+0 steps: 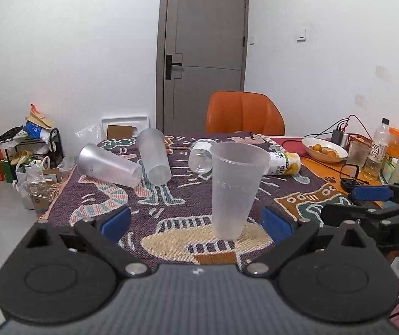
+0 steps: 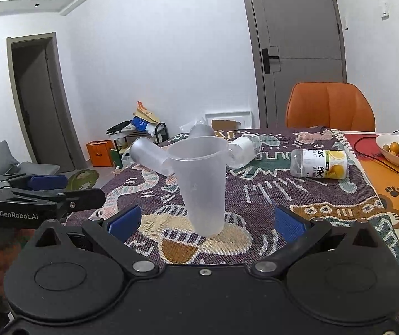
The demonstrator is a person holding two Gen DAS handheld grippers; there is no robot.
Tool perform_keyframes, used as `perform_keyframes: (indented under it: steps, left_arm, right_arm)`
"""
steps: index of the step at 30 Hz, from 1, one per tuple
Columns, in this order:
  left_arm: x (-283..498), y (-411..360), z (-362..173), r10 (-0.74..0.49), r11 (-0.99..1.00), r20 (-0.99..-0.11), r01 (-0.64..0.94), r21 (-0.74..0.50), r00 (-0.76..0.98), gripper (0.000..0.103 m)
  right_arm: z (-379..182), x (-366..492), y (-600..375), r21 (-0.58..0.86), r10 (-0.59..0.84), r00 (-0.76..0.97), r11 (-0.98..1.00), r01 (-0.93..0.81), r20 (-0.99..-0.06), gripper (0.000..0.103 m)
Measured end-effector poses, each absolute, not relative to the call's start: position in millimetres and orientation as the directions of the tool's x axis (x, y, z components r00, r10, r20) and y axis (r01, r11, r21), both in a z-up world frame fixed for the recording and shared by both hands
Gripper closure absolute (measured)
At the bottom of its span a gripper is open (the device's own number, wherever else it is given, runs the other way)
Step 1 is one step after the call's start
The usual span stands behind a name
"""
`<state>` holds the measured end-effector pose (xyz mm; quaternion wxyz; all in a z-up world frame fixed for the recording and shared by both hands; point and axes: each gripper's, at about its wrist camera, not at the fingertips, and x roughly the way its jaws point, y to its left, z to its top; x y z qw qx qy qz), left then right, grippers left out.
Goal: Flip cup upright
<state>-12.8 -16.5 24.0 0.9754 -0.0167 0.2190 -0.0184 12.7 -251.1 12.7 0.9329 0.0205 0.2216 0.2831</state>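
Cup (image 1: 237,189) stands upright, mouth up, on the patterned cloth (image 1: 171,203) near its front edge, just ahead of my left gripper (image 1: 196,220) and right gripper (image 2: 207,222), touching neither. Both have fingers spread wide and hold nothing. Two more cups (image 1: 132,163) lie on their sides toward the far left corner, nearer my left; I see open cloth between.

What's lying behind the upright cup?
Behind the upright cup: two tipped cups, a clear bottle and a yellow-label bottle. The cup partly covers them.
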Motion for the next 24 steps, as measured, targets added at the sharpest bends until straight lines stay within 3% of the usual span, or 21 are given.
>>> perform_keyframes:
  steps: [24]
  left_arm:
    - [-22.0,-13.6,23.0,-0.036,0.999,-0.444,0.016,-0.048,0.895,0.004]
  right_arm:
    - [11.4,5.7,-258.9,0.172,0.544,0.732,0.835,-0.523,-0.411,0.000]
